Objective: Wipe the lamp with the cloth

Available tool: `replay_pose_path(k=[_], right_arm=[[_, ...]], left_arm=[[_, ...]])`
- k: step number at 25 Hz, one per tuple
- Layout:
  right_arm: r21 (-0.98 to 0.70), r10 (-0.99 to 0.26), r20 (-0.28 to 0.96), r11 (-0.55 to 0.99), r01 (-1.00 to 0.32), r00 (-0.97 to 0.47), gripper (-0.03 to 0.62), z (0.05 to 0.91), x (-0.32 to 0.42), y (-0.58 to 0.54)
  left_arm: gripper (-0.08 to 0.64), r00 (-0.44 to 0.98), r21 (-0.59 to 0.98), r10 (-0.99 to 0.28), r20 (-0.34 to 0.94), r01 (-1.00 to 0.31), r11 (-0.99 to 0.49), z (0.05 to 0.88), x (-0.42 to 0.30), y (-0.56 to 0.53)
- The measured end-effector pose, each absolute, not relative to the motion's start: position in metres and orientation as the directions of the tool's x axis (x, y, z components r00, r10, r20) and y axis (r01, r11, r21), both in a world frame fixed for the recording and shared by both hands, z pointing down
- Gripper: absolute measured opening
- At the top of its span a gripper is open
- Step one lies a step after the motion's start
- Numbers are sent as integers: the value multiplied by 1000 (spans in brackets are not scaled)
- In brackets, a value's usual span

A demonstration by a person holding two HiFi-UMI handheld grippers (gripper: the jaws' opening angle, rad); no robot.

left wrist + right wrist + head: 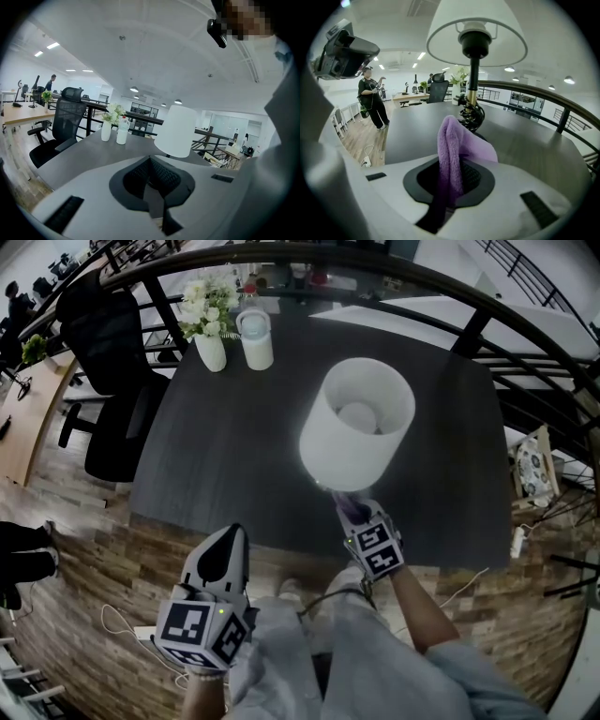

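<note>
The right gripper (356,515) has its jaws clamped on a folded purple cloth (451,140), whose free end stands up close in front of the lamp's coiled base (470,115); whether they touch is unclear. The lamp (356,423), with its white shade, fills the middle of the head view on the dark table (225,465). At lower left, the left gripper (221,557) has its jaws together, empty. A vase of flowers (210,345) and a white bottle (256,338) stand at the table's upper left.

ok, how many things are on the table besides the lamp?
2. A white vase of flowers stands at the far left corner, and a white bottle stands right beside it. The lamp shade may hide something small underneath.
</note>
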State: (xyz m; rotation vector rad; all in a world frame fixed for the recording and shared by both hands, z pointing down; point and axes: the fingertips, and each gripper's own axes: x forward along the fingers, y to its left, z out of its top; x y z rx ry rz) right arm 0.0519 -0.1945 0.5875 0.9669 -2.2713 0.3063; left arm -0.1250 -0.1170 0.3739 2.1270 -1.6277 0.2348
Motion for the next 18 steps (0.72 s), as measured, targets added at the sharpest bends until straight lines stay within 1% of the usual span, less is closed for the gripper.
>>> replay_pose_path(k=[7,13,18], right_arm=[[0,-514,636,746,-666,-576,50,589,7,-172],[-22,-466,590,807,-590,-660,49,581,-48,-163],[-39,-459,547,822,-569,-700,50,561,-83,-175]], left_arm=[[12,278,243,-879,388,-950,-194,372,-136,-112],[12,251,237,-887,387,-957,-168,372,-149,-107],[12,217,231,-893,394,-964,-132,373,-161,-99]])
